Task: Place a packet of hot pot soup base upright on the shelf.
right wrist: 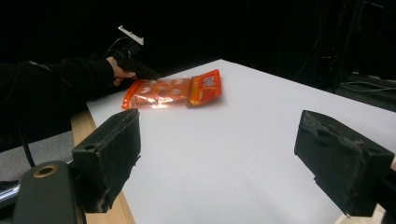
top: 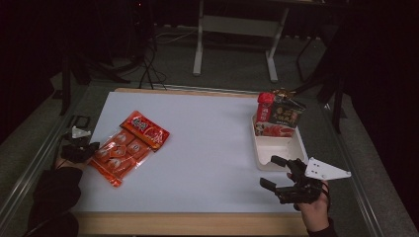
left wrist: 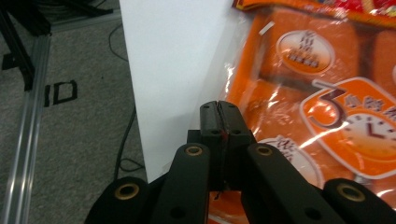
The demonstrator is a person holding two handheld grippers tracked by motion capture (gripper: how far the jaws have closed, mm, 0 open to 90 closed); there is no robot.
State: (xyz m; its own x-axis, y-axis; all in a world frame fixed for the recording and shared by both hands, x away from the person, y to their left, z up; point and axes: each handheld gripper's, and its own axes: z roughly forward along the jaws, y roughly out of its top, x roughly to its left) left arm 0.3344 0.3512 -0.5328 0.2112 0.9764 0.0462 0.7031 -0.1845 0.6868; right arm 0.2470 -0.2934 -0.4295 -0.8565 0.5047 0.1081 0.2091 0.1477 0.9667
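Orange snack bag [top: 118,152] lies at the table's [top: 207,148] left edge; my left gripper [top: 85,149], jaws closed, pinches its clear edge. My right gripper [top: 285,183] gapes empty.

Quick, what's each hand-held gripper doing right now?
Left hand-held gripper: shut at the edge of the orange snack bag; a grip on it cannot be told.
Right hand-held gripper: open, empty.
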